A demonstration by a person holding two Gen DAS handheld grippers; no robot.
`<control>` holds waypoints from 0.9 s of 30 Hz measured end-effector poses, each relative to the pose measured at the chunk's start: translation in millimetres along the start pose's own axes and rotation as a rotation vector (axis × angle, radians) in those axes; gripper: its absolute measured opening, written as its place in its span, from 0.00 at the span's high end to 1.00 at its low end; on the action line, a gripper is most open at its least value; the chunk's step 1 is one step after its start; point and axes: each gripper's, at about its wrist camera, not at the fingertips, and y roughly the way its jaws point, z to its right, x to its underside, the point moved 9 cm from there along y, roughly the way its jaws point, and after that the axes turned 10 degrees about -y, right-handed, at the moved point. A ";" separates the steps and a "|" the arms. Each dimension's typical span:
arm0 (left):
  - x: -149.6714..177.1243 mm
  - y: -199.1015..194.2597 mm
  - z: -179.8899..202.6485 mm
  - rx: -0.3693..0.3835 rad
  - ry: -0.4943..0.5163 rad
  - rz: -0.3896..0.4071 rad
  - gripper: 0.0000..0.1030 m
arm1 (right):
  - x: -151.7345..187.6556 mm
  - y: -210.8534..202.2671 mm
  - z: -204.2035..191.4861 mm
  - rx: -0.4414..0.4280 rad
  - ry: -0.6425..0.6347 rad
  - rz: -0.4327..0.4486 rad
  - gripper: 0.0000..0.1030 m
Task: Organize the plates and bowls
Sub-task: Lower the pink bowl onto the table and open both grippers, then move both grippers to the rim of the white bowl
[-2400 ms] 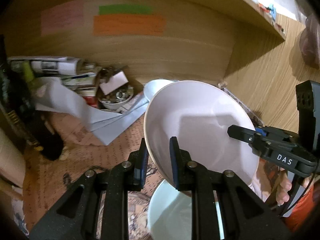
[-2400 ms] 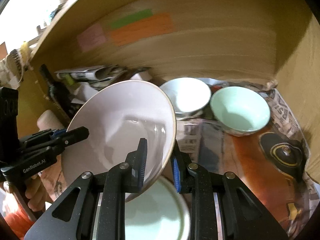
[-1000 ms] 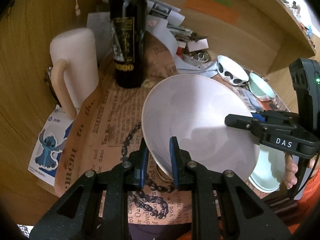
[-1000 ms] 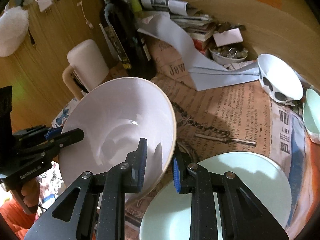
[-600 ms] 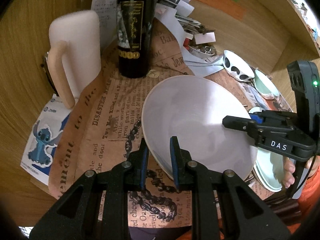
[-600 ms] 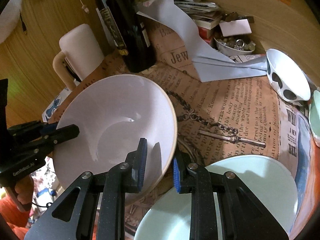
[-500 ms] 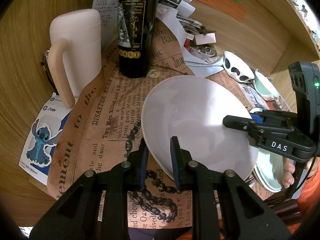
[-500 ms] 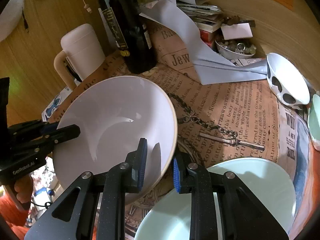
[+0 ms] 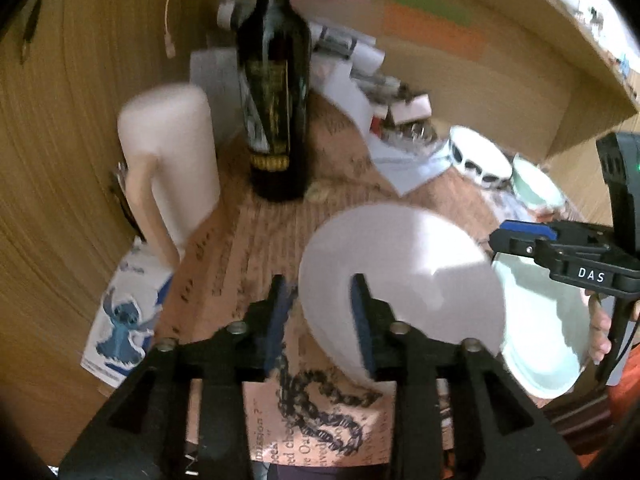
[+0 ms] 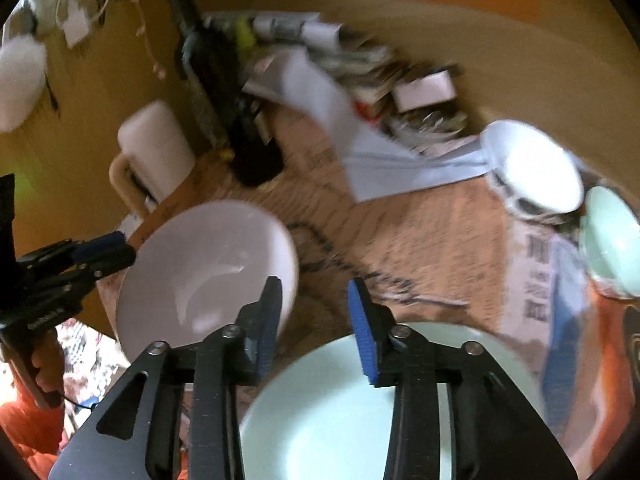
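- The white bowl [image 9: 400, 280] sat on the newspaper-print mat [image 9: 248, 240], at its near left part, beside the pale green plate [image 10: 340, 408]; setting it down looked finished.
- The left gripper [image 9: 320, 320] had its fingers apart, straddling the bowl's near rim with a gap on the outer side, so it seemed to be gripping nothing.
- The right gripper [image 10: 314, 320] was also spread wide and empty; the bowl's rim lay just by its left finger and the green plate lay under it.
- Left to sort, by my judgement: the spotted bowl [image 10: 532, 168] and the small green bowl [image 10: 612, 240], standing together at the far right, well apart from the white bowl.
- A dark wine bottle [image 9: 276, 92] and a pale mug [image 9: 172, 168] stood at the mat's far left.
- Readable writing: "DAS" on the right gripper's body in the left wrist view; the mat's print and the bottle label were too blurred.
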 end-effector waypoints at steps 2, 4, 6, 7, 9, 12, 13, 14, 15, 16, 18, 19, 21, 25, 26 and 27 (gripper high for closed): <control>-9.9 -7.3 6.4 0.013 0.000 0.029 0.53 | -3.2 -11.7 12.4 0.027 0.008 0.028 0.62; -19.4 -12.8 15.3 0.023 0.009 0.054 0.49 | -6.1 -23.5 26.2 0.063 0.017 0.061 0.57; -29.1 -16.6 27.7 0.035 0.023 0.076 0.41 | -8.7 -36.5 44.0 0.099 0.036 0.099 0.53; -32.3 -17.7 33.1 0.042 0.027 0.083 0.36 | -9.9 -39.4 50.3 0.110 0.045 0.111 0.52; -41.6 -19.1 45.8 0.060 0.033 0.098 0.31 | -11.6 -48.2 68.5 0.134 0.069 0.135 0.52; -53.2 -15.3 61.6 0.075 0.040 0.111 0.21 | -11.7 -53.2 91.9 0.178 0.090 0.152 0.49; -56.2 -13.3 64.7 0.075 0.041 0.116 0.16 | -11.4 -54.5 101.8 0.203 0.098 0.157 0.47; -61.0 -9.0 70.0 0.070 0.044 0.125 0.14 | -11.0 -53.5 109.7 0.220 0.105 0.155 0.46; -63.1 -5.5 71.8 0.065 0.048 0.127 0.14 | -10.0 -50.4 120.0 0.230 0.119 0.147 0.46; -66.4 1.0 76.1 0.055 0.057 0.124 0.14 | -8.9 -46.6 126.3 0.230 0.130 0.140 0.46; -72.0 14.6 88.2 0.047 0.070 0.105 0.14 | -6.2 -35.8 142.3 0.226 0.162 0.117 0.46; -72.8 18.7 91.8 0.047 0.073 0.097 0.14 | -5.7 -31.0 147.8 0.223 0.174 0.107 0.46; -77.8 35.5 103.4 0.044 0.078 0.064 0.14 | -3.3 -19.4 162.1 0.214 0.211 0.083 0.46; -85.0 59.6 118.3 0.044 0.085 0.019 0.14 | -0.3 -3.2 182.0 0.198 0.272 0.055 0.46; -86.7 65.3 121.6 0.042 0.090 0.011 0.14 | -0.6 0.3 187.6 0.206 0.287 0.053 0.46; -87.8 70.5 124.8 0.039 0.096 0.004 0.14 | -1.4 4.4 192.0 0.206 0.298 0.048 0.46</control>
